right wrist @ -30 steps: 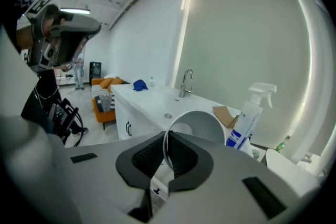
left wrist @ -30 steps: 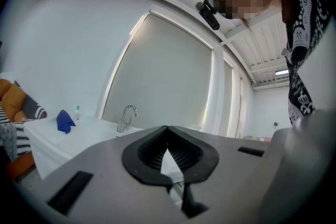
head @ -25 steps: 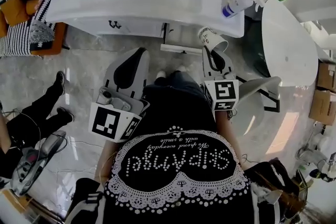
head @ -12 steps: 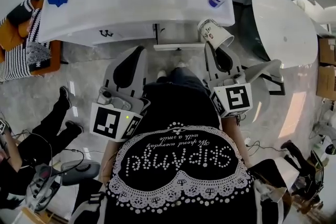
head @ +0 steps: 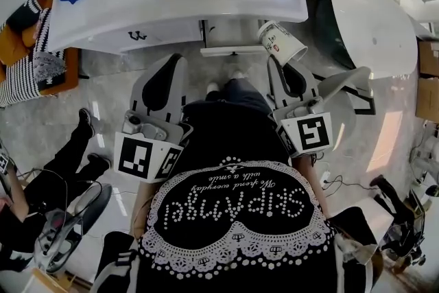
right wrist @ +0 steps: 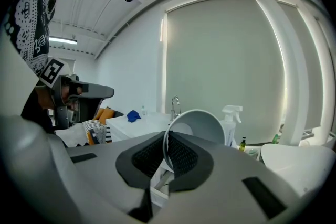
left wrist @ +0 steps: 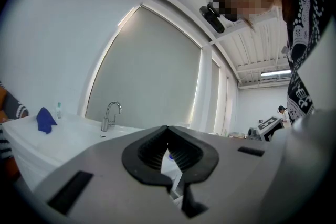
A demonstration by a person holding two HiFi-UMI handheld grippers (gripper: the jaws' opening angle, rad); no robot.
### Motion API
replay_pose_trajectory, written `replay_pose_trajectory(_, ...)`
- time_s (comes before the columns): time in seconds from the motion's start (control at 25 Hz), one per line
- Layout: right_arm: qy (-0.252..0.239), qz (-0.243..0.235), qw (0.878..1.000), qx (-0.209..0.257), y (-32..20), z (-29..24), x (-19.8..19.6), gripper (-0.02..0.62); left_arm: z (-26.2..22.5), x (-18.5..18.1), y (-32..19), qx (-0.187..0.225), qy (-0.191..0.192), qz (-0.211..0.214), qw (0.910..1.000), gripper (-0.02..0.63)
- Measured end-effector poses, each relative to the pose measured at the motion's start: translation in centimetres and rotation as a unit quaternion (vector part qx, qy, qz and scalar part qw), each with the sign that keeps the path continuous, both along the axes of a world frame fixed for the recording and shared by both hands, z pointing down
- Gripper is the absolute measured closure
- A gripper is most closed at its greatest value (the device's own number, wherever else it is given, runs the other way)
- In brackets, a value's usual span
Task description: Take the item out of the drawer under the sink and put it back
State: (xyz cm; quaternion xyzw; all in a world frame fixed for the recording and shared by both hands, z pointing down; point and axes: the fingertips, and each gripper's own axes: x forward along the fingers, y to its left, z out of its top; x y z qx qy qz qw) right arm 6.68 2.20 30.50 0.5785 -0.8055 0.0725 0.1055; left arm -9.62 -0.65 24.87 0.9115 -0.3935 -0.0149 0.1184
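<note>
Paper cup (head: 281,42) is held clear of the drawer (head: 232,50), pinched by its rim between the jaws of the right gripper (head: 276,60). In the right gripper view one pad is seen inside the cup wall and one outside, pressed down on it. The cup is carried on its side, with its mouth turned back toward the gripper and its base pointed away toward the sink counter (head: 178,17).

In the head view the drawer is seen as a white front pulled a little way out under the counter. It lies ahead of the cup, slightly to its left and lower down. The return is therefore judged to call for a forward and downward reach by the right hand, which is the nearer of the two and is the one loaded.

The left gripper (head: 180,60) is held level alongside, its jaws closed together with nothing between them, apart from the drawer front.

Since the cup's long axis runs roughly toward the opening, a base-first entry is judged possible. Whether the gap is wide enough cannot be told.
</note>
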Motion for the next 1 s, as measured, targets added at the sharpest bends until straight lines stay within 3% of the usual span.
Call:
replay_pose_trajectory(0.6, -0.048, -0.018, 0.999, 0.013, 2.5, -0.7, -0.2, 0.571, 0.0, 0.5, 1.5, 0.003, -0.004, 0.001, 1.0000, 0.603)
replay_pose_trajectory(1.0, -0.028, -0.008, 0.999, 0.013, 3.1, 0.0, 0.3, 0.571, 0.1, 1.9, 1.5, 0.002, 0.002, 0.026, 0.9997, 0.603)
